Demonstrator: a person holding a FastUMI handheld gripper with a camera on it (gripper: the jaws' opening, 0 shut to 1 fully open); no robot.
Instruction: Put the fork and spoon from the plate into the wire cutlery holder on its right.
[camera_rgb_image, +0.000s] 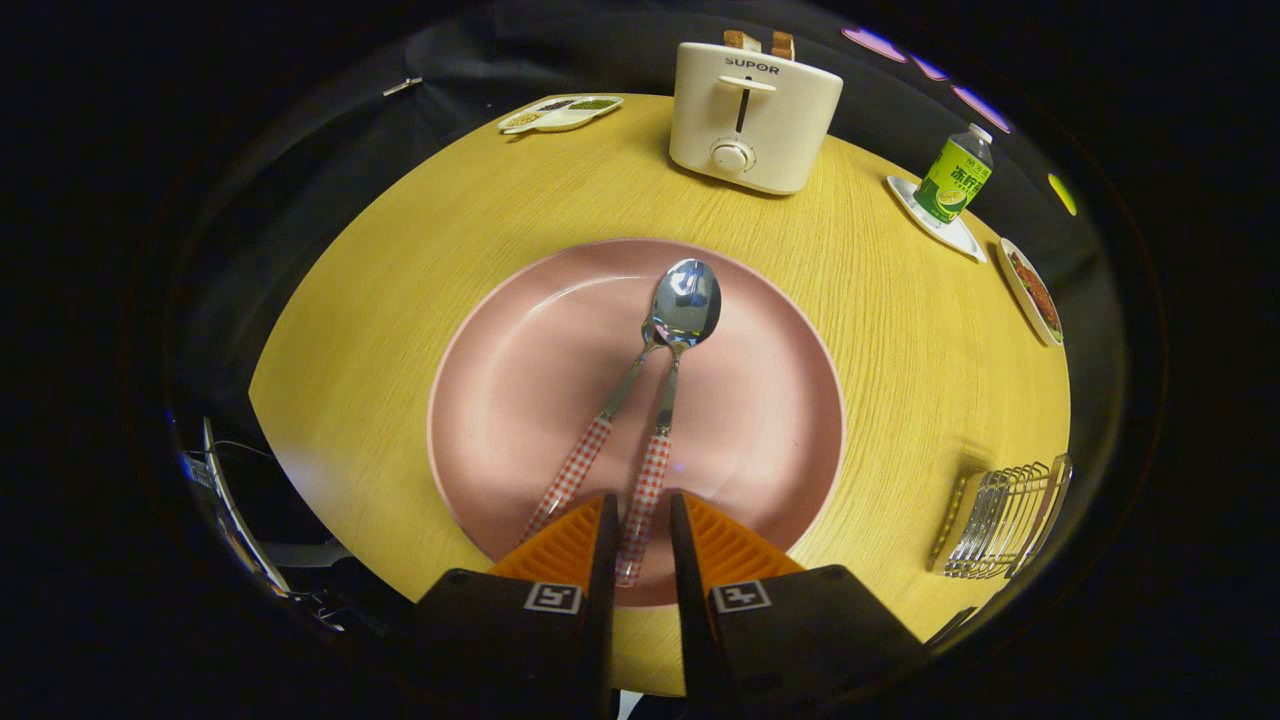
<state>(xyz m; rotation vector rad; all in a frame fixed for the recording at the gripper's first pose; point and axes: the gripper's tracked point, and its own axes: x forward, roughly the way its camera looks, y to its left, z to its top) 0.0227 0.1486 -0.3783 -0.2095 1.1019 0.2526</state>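
- Gripper (638, 520) fingers stand a little apart, flanking the end of the spoon (668, 400) handle; whether they press on it I cannot tell.
- Spoon and fork (592, 440) lie on the pink plate (500, 400), heads overlapping beyond the fingers.
- Wire cutlery holder (1003, 520) sits on the bench (900, 330), right of the plate.

I see polished, mirror-bright metal on the spoon (685, 300), checked handles that look like plastic, a smooth matt plate (520, 350), the table (400, 270) in matt wood grain, and a glossy toaster (752, 115) by its far edge.
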